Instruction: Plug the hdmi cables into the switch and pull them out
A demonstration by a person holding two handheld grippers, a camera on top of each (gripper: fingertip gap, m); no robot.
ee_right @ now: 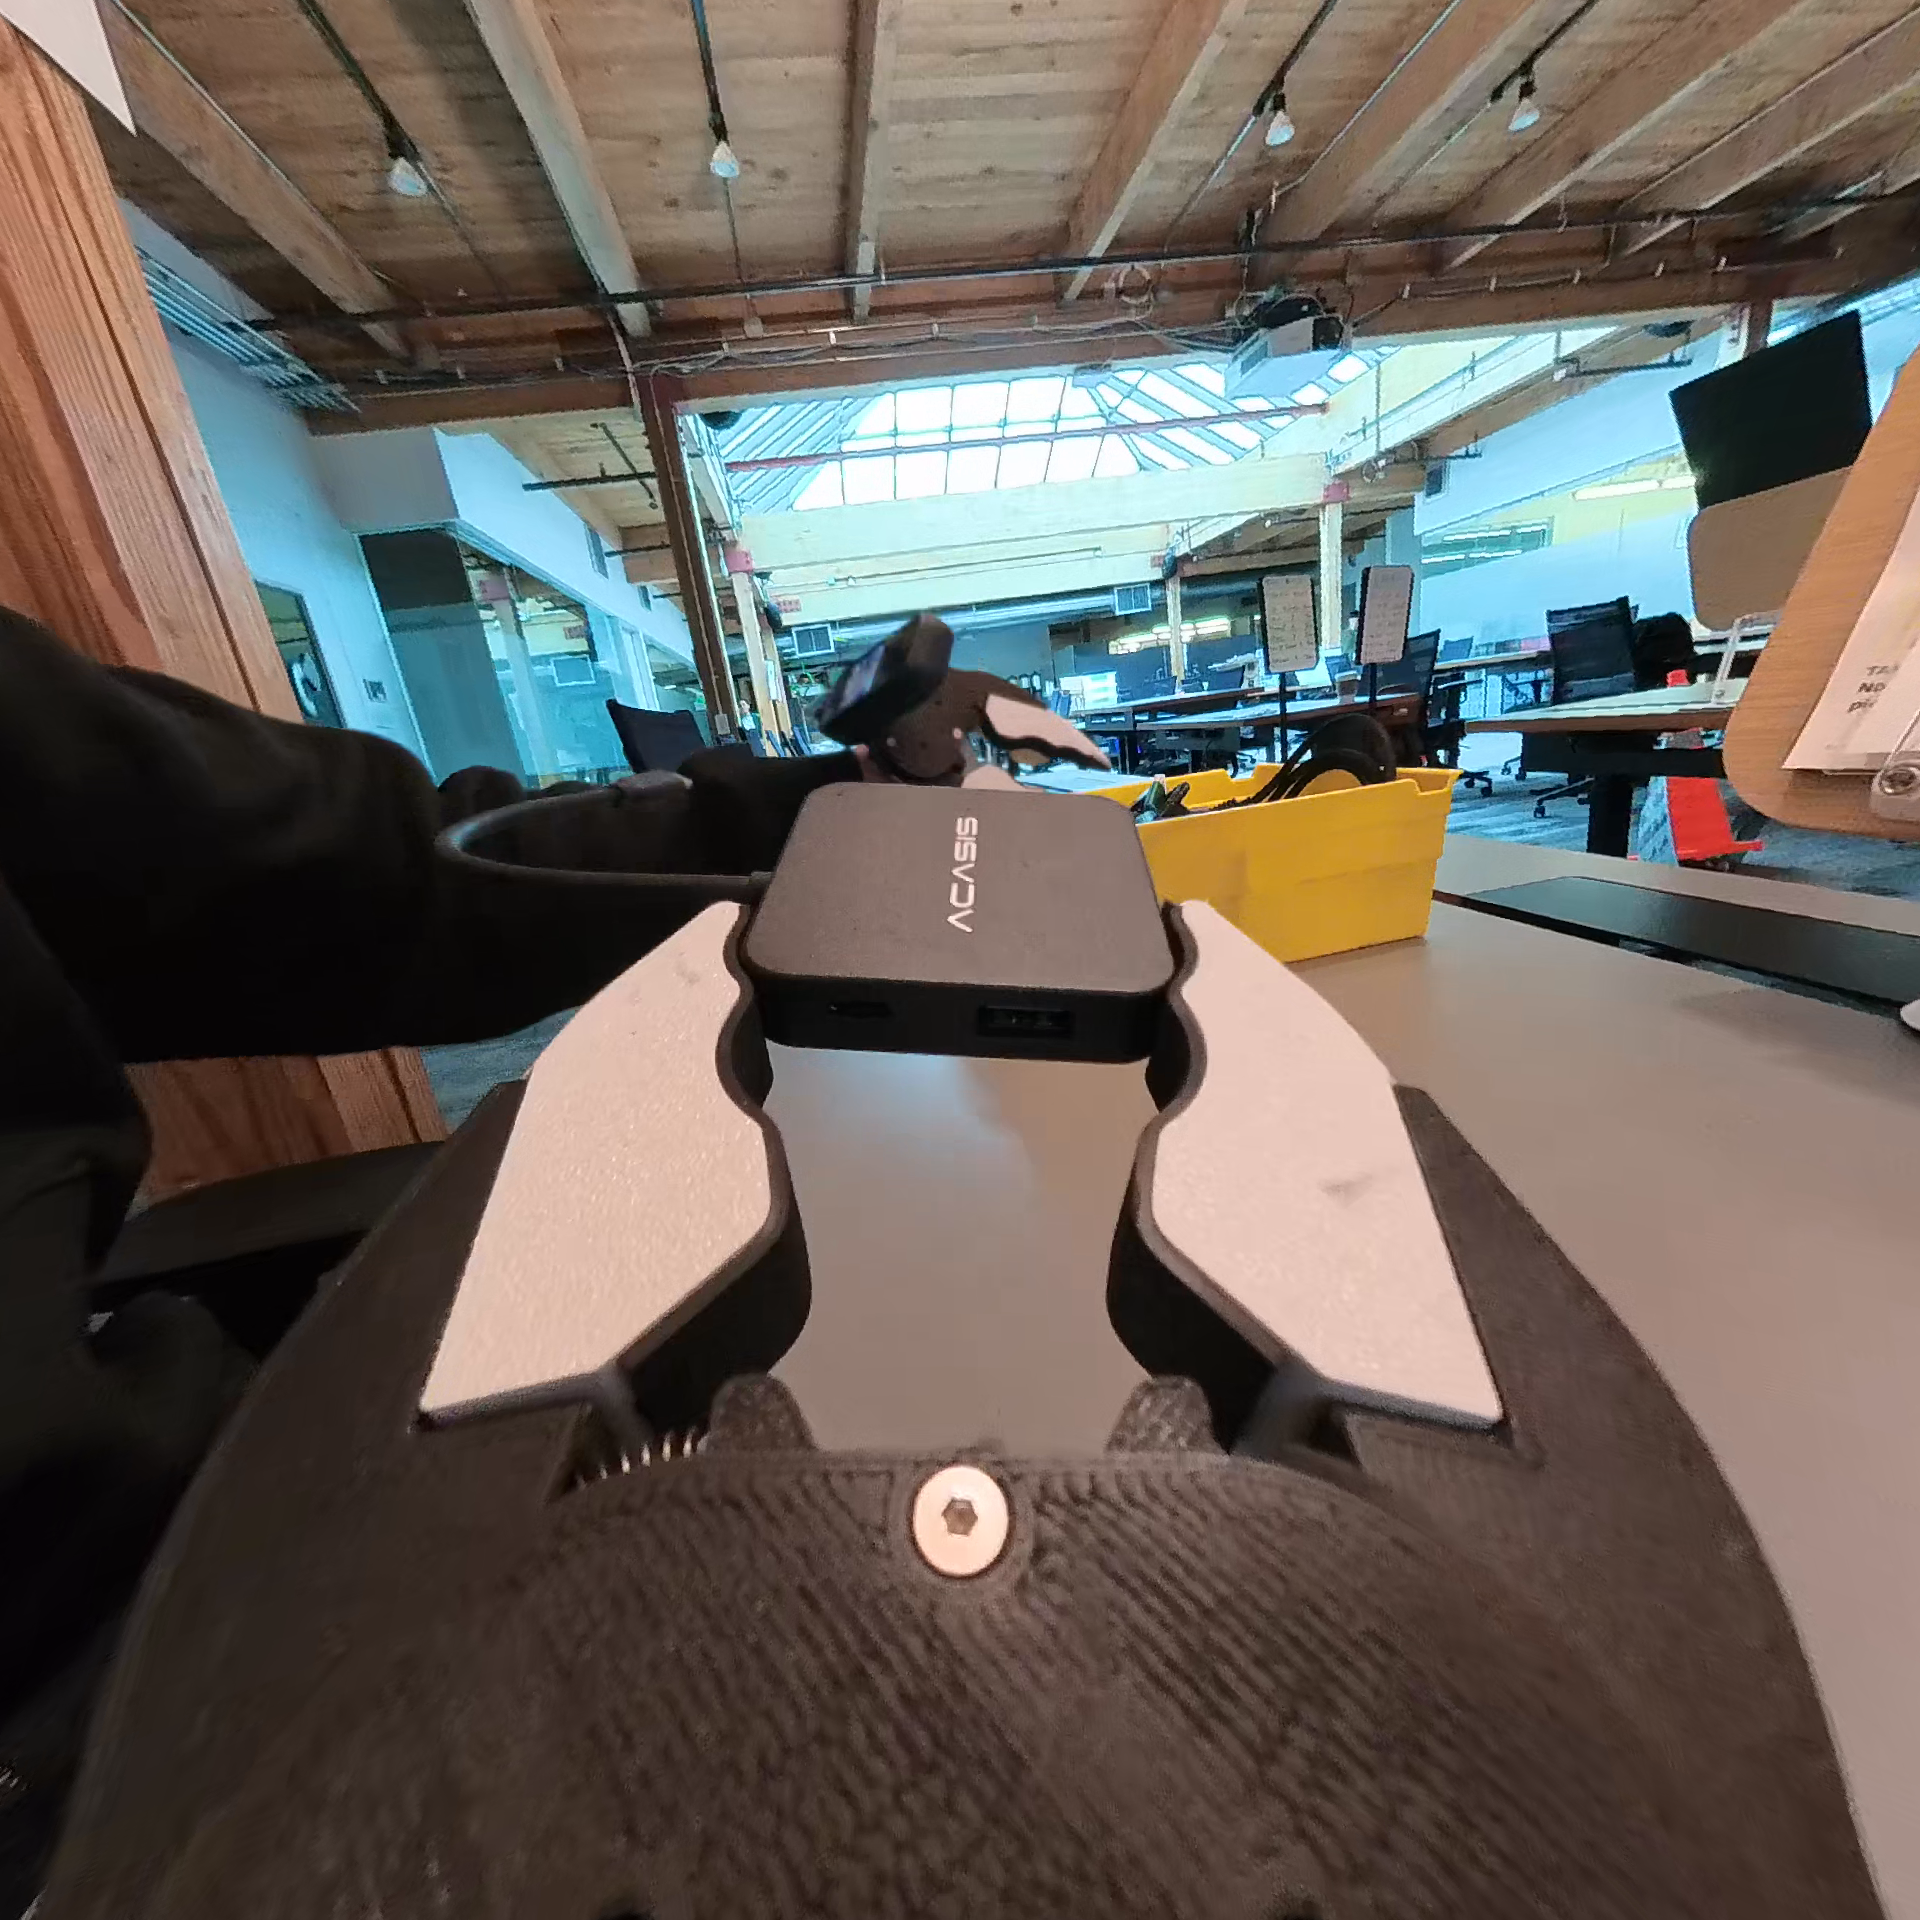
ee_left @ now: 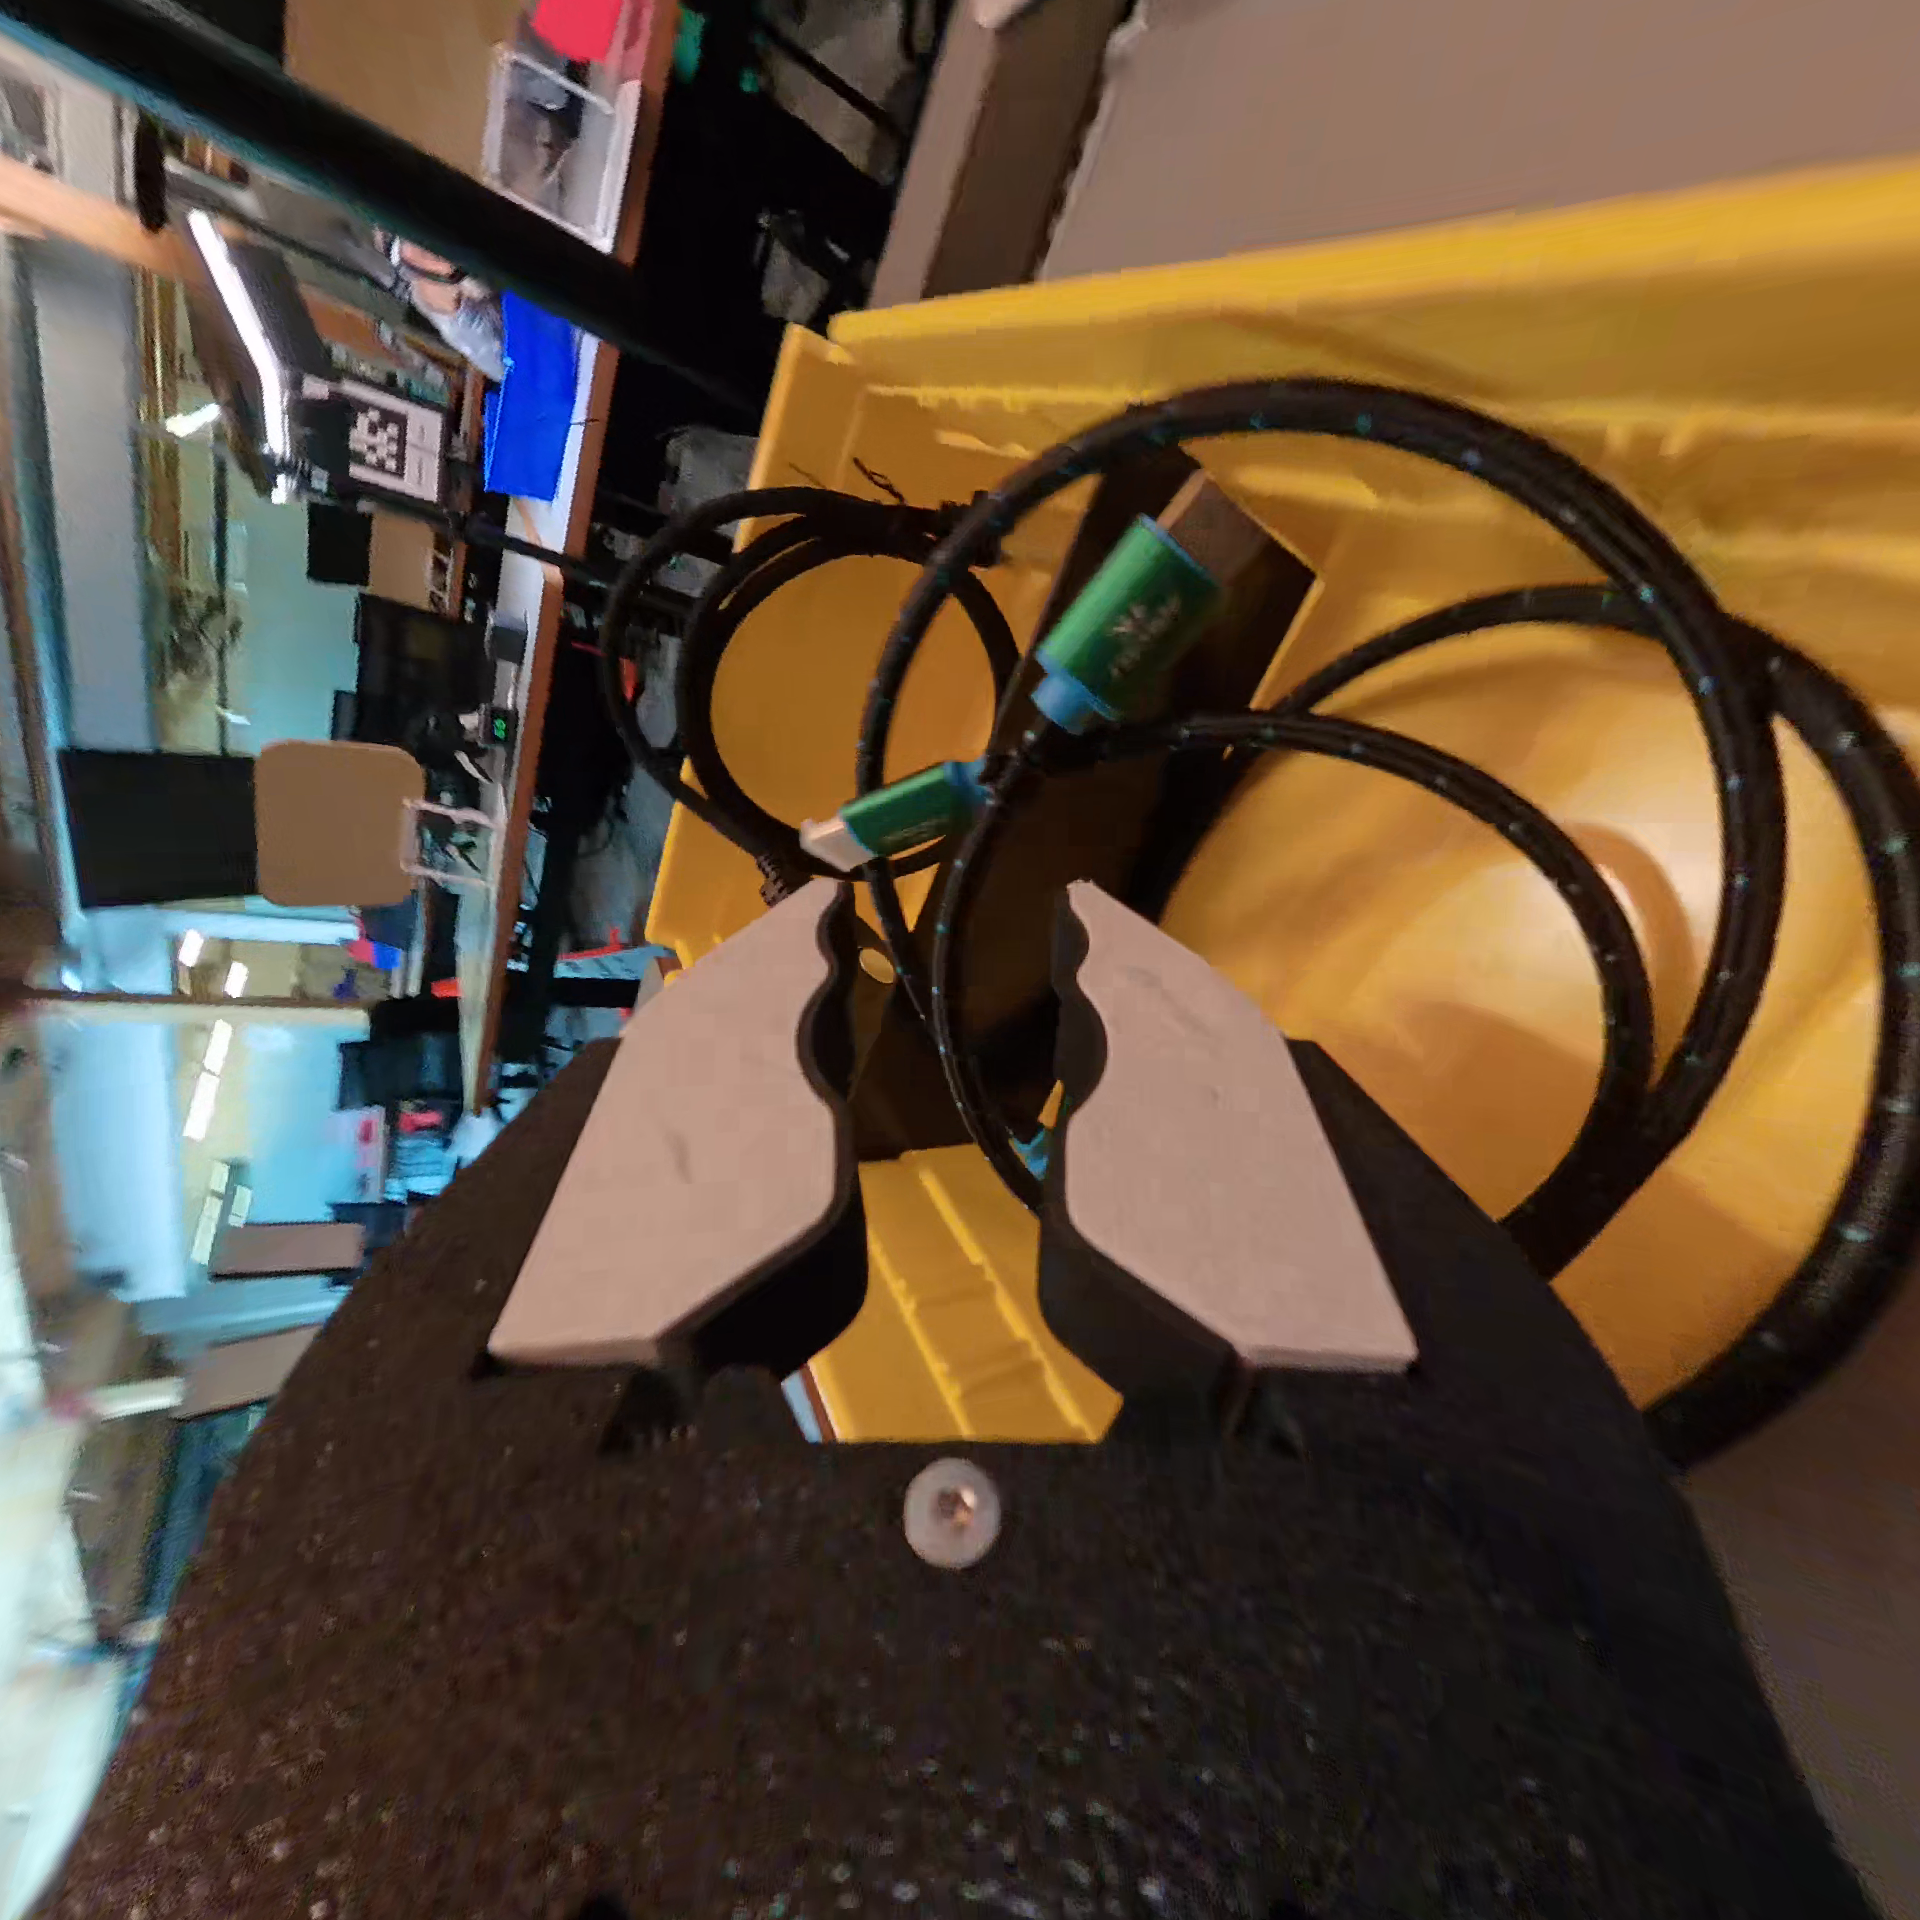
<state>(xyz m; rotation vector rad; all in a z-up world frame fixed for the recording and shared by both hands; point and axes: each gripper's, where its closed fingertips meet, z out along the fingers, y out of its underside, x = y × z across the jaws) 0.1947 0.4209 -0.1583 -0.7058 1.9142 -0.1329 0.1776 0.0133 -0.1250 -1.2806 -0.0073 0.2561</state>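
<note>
1. We see the grey tabletop [ee_right: 1558, 1143] carrying a yellow bin [ee_right: 1309, 862].
2. Coiled in the bin [ee_left: 1455, 312] lie braided HDMI cables [ee_left: 1714, 727]: springy, tangle-prone.
3. Our right tongs [ee_right: 956, 997] pinch the switch [ee_right: 935, 894] by its sides; it looks light, rigid, smooth.
4. Our left tongs [ee_left: 951, 935] hang spread above the bin.
5. We would grip the free green plug [ee_left: 904, 816] by its stiff shell, not the cord.

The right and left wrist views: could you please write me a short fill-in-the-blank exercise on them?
1. The right tongs grip a black ____ by its sides.
2. The coiled HDMI cables lie in a ____ bin.
3. The cables' plug housings are ____.
4. The left tongs are ____, holding nothing.

Missing words: switch; yellow; green; open
</note>
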